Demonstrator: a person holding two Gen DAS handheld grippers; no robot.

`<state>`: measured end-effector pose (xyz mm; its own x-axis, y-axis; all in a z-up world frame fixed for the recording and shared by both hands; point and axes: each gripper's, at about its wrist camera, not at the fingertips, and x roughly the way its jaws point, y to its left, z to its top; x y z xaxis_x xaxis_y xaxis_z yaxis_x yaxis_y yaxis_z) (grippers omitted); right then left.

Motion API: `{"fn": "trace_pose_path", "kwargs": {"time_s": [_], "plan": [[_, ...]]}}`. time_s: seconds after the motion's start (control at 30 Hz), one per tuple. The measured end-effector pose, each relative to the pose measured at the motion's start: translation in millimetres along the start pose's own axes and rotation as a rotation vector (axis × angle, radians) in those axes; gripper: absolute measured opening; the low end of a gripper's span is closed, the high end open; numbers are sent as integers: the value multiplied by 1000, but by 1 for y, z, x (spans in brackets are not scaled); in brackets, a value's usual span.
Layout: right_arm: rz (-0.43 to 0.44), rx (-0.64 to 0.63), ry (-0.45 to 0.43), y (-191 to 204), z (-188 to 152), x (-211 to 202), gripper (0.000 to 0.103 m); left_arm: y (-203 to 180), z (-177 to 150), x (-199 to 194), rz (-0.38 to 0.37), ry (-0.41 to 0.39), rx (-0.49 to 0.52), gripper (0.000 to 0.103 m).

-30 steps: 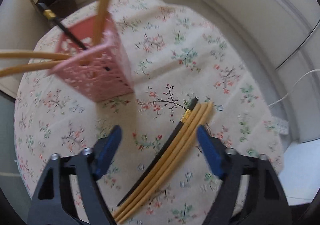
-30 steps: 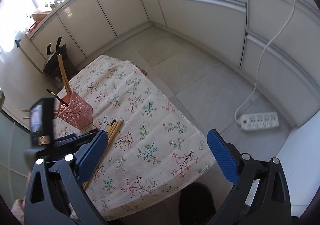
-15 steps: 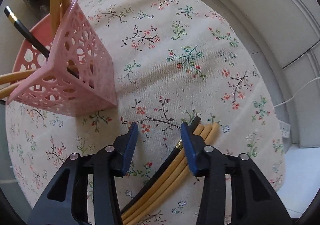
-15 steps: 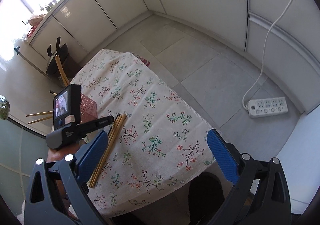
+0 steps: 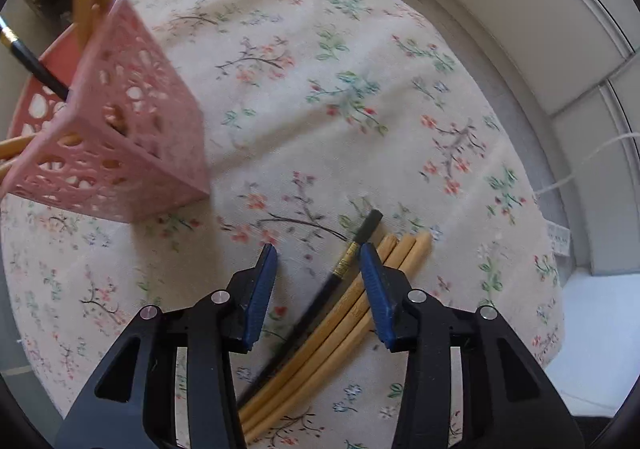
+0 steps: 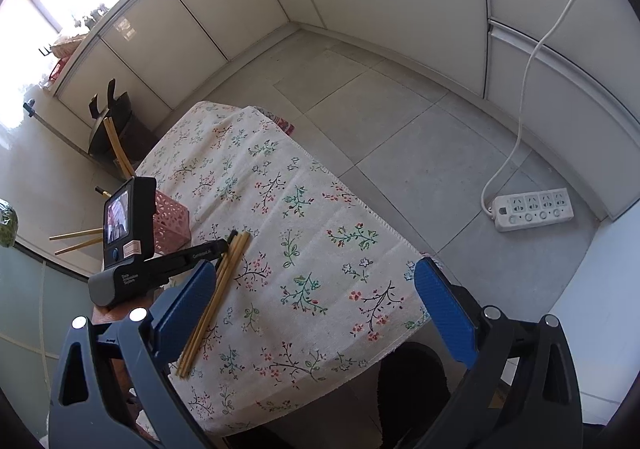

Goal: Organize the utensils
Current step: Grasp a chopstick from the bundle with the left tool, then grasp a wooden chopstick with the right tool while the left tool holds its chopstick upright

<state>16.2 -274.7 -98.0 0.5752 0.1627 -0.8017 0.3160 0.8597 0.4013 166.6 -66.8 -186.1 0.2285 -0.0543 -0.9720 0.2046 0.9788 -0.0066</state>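
Note:
A pink perforated holder [image 5: 116,145] stands on the floral tablecloth [image 5: 328,97] with several wooden chopsticks and one black chopstick in it. On the cloth lie a black chopstick [image 5: 328,289] and three wooden chopsticks [image 5: 340,329] side by side. My left gripper [image 5: 318,289] is low over them, open narrowly, with the black chopstick between its jaws and the right jaw over the wooden ones. My right gripper [image 6: 316,305] is wide open and empty, high above the table's near edge. The holder [image 6: 172,221] and loose chopsticks [image 6: 218,289] also show in the right wrist view.
The small table [image 6: 304,209] stands on a tiled floor among white cabinets. A white power strip [image 6: 532,209] with its cord lies on the floor to the right. A dark stool [image 6: 112,125] stands behind the table.
My left gripper has dropped toward the loose chopsticks and narrowed its jaws around the black one. The right gripper has stayed open and has risen a little.

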Motion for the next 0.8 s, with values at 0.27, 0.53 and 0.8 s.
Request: {"fn": "trace_pose_path", "kwargs": {"time_s": [0.27,0.53,0.8], "plan": [[-34,12,21,1,0,10,96,-6,-7,-1,-2,-27,71,8],[-49,51,233,33,5,77,96,-3,-60,-68,90,-298,185,6],[8,185,405,65,10,143,56,30,-142,-163,28,-485,155,6]]}}
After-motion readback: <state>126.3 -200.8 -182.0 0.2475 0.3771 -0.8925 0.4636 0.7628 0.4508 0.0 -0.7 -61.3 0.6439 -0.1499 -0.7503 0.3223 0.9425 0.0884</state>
